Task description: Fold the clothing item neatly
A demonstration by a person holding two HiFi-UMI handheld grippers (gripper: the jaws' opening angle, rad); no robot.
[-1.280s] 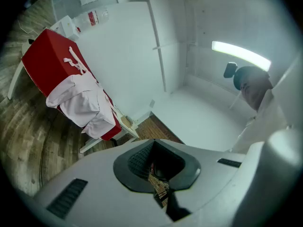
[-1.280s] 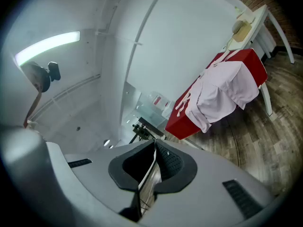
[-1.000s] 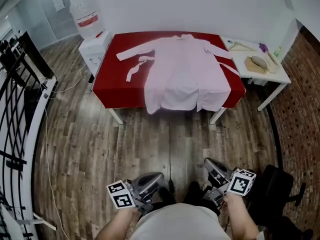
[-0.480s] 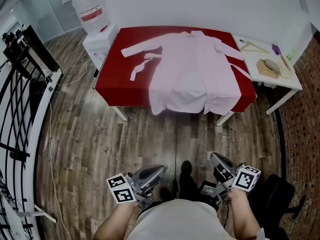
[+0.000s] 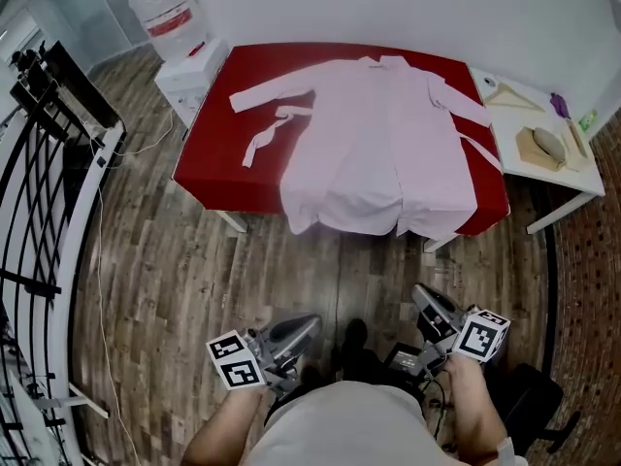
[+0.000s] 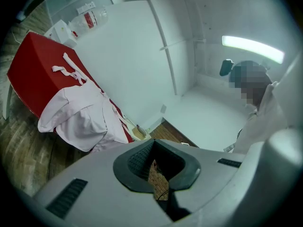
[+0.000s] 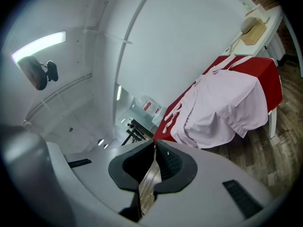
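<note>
The pink robe (image 5: 383, 139) lies spread flat on the red table (image 5: 218, 168). Its collar is at the far edge, its sleeves reach out left and right, and its hem hangs over the near edge. A loose belt (image 5: 264, 134) trails on the table left of the body. Both grippers are near the person, well apart from the table, over the wood floor (image 5: 194, 280). The left gripper (image 5: 309, 323) has its jaws closed together and holds nothing. The right gripper (image 5: 421, 294) is the same, closed and empty.
</note>
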